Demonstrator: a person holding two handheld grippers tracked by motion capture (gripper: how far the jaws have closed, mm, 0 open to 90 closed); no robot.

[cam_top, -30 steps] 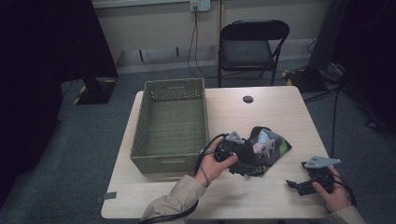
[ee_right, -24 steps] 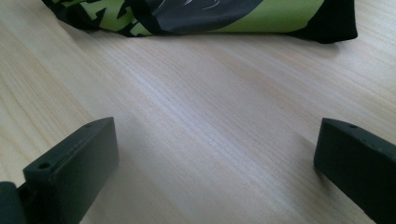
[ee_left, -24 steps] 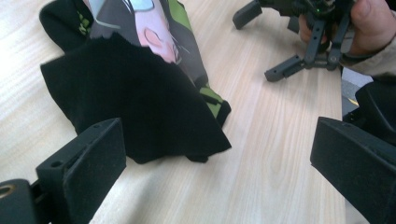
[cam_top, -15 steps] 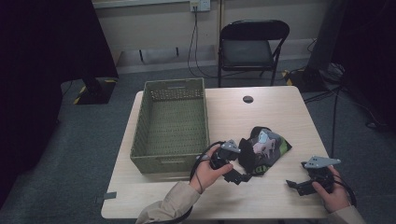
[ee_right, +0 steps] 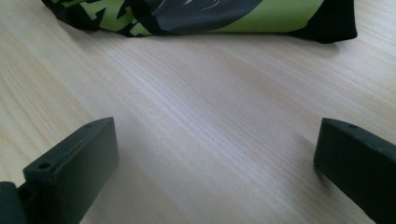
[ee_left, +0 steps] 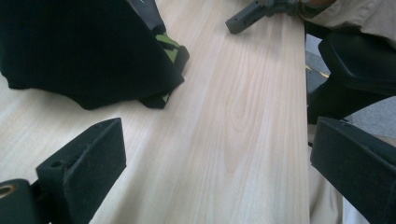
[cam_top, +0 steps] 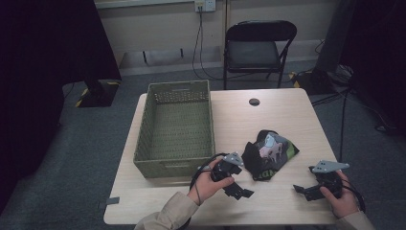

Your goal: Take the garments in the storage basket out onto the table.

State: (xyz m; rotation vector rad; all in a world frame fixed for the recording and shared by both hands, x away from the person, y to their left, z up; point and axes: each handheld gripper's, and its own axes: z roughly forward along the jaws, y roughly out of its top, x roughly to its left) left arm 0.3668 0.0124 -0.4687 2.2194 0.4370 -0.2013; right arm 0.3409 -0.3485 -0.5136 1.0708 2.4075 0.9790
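Wooden table (cam_top: 282, 120): one basket (cam_top: 174, 129), one cloth bundle (cam_top: 268, 153); both tools agape, empty.

No text, label, brand, number or sign can be read in any of the views. The black and green cloth bundle (cam_top: 269, 154) carries a printed pattern (pale shapes on dark in the high view, jagged green and black in the right gripper view (ee_right: 196, 16)), but no letters can be made out in it.
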